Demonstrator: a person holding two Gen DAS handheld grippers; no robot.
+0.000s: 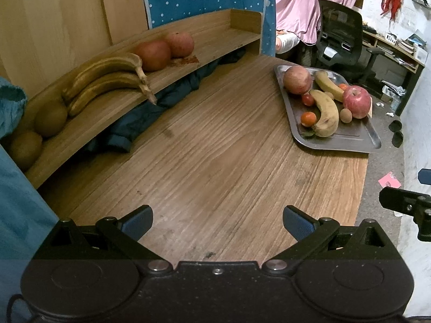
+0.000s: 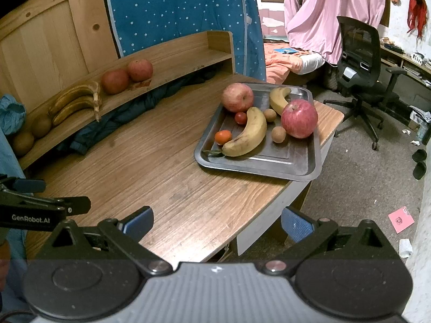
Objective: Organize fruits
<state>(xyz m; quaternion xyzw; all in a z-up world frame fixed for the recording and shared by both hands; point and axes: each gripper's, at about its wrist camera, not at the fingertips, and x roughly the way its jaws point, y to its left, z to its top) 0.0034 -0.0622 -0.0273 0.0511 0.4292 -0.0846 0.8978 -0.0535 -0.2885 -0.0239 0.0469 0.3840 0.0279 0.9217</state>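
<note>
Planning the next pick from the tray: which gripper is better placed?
Right. The open right gripper faces the steel tray nearby; the open left gripper sees it farther off.

Left gripper (image 1: 217,222): matte black housing with a speckled finish. Two round black caps sit at the lower corners. Two silver pivot pins flank a small central screw. Black linkage arms with triangular cut-outs carry the fingers (image 1: 138,219), each faced with a dark blue pad.

Right gripper (image 2: 217,222): same black linkage, round caps and silver pivot pins. The centre plate is grey and ribbed, with a small white mark near its top edge. Its blue pads (image 2: 296,226) have a fine dotted texture.

In the right wrist view, the left unit's side shows white lettering "GenRobot.AI". A thin dark cable loops at the left gripper's lower left corner.
</note>
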